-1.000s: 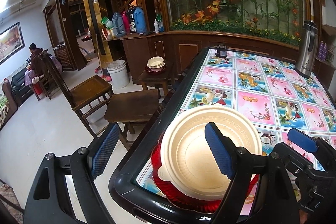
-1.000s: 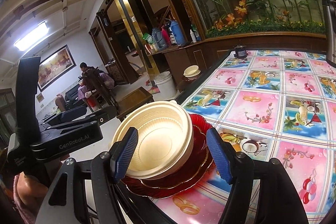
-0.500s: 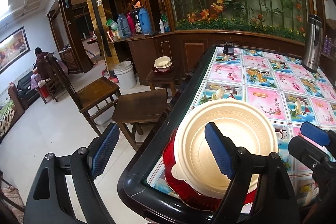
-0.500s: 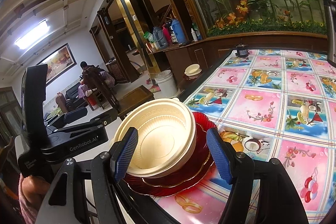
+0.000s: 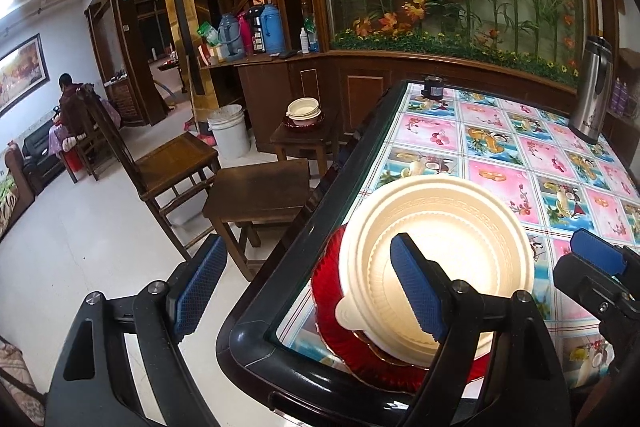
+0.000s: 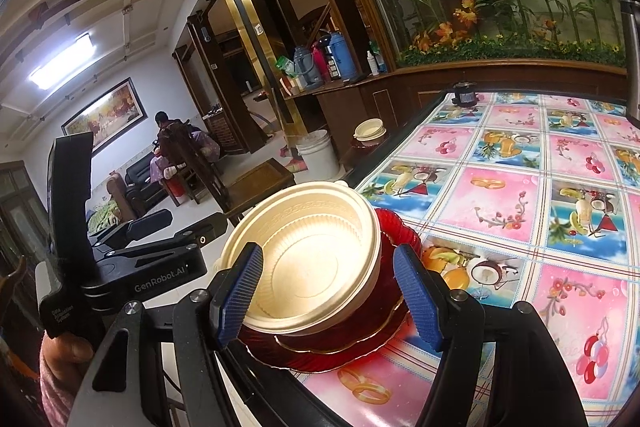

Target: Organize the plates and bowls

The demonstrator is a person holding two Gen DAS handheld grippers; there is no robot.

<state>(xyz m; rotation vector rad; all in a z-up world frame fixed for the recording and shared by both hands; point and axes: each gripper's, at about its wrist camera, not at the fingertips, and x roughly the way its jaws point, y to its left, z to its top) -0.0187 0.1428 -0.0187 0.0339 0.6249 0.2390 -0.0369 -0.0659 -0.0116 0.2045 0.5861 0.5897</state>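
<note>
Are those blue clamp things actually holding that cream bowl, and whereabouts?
Nothing is held. The right gripper stands open, its pads either side of the cream bowl without visibly pressing it. The left gripper is open too, with one finger off the table.

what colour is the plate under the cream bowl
Translucent red with a scalloped rim: the plate under the cream bowl shows best in the right wrist view.

1. The bowl (image 6: 308, 263) sits on stacked plates (image 6: 352, 347) at the bench (image 5: 256, 343) corner.
2. A flask (image 5: 592, 95) stands at the bench's far right.
3. A stool (image 5: 260, 187) stands left of the bench, a chair (image 5: 168, 163) beyond it.
</note>
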